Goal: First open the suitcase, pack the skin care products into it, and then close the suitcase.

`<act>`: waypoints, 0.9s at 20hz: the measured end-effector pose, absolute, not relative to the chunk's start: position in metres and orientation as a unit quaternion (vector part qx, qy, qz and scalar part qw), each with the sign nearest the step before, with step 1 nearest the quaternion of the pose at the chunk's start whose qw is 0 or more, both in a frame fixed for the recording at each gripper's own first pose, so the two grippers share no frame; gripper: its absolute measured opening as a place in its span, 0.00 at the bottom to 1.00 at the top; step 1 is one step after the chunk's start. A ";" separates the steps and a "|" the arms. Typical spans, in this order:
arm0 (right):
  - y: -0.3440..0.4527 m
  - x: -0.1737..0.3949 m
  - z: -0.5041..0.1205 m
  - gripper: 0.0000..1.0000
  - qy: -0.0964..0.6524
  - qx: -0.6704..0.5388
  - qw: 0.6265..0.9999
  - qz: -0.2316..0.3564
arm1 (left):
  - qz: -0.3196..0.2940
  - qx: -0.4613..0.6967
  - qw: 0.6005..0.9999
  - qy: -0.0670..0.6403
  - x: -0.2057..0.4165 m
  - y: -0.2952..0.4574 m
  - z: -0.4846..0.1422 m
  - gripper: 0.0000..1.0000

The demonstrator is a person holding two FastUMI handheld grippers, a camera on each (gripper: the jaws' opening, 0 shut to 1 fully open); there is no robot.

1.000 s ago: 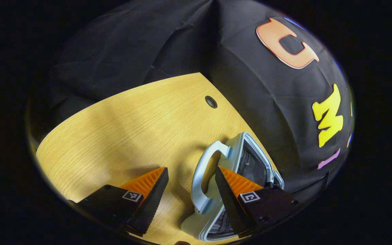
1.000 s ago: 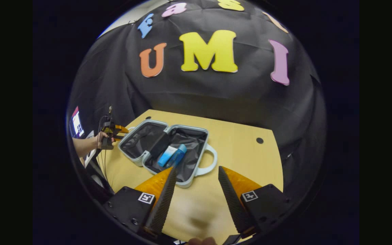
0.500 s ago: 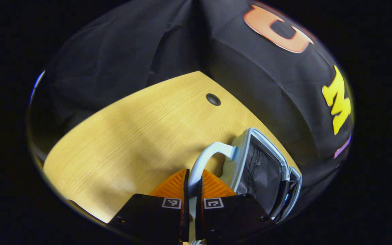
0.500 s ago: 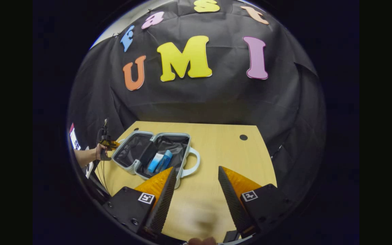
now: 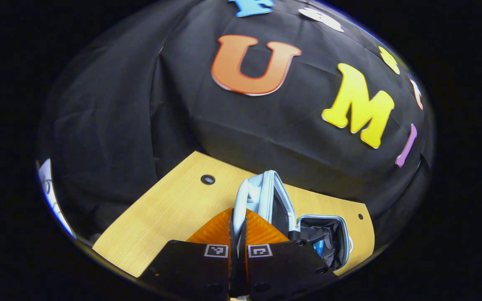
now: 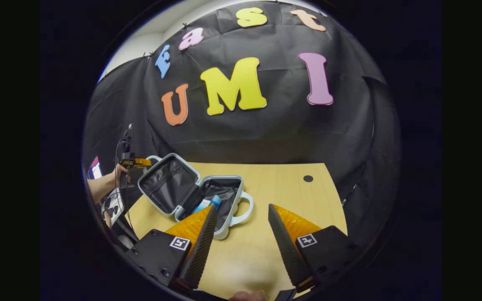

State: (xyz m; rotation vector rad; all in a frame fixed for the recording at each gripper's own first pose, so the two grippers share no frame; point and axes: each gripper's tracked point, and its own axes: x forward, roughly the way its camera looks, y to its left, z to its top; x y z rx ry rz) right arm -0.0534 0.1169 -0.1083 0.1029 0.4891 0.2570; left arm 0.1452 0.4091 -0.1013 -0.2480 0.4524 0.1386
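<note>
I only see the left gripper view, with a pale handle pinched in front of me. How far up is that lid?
Observer: In the right gripper view the lid stands tilted, about halfway up, held by the left tool.
Visitor: And the other tool?
Observer: The right tool is open over the table, holding nothing.
Visitor: Anything else on the case?
Observer: A second handle on the lower half, facing that tool.

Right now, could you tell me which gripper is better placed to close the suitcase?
Left. The left gripper is shut on the lid's handle, with the lid partly raised; the right gripper hangs open, apart from the suitcase.
</note>
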 end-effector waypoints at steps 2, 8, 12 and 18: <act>0.101 -0.054 -0.097 0.75 0.211 0.042 0.969 0.120 | 0.076 -0.103 0.971 0.199 0.140 0.370 -0.071 0.03; 0.037 -0.069 -0.082 0.70 0.171 0.047 0.981 0.076 | 0.138 0.008 0.981 0.137 0.124 0.257 -0.039 0.03; -0.018 -0.083 -0.084 0.75 0.179 0.060 0.981 0.041 | 0.107 0.072 0.984 0.121 0.127 0.166 -0.045 0.03; -0.079 -0.100 -0.090 0.74 0.197 0.041 0.979 -0.006 | 0.043 0.080 0.985 0.146 0.138 0.058 -0.107 0.03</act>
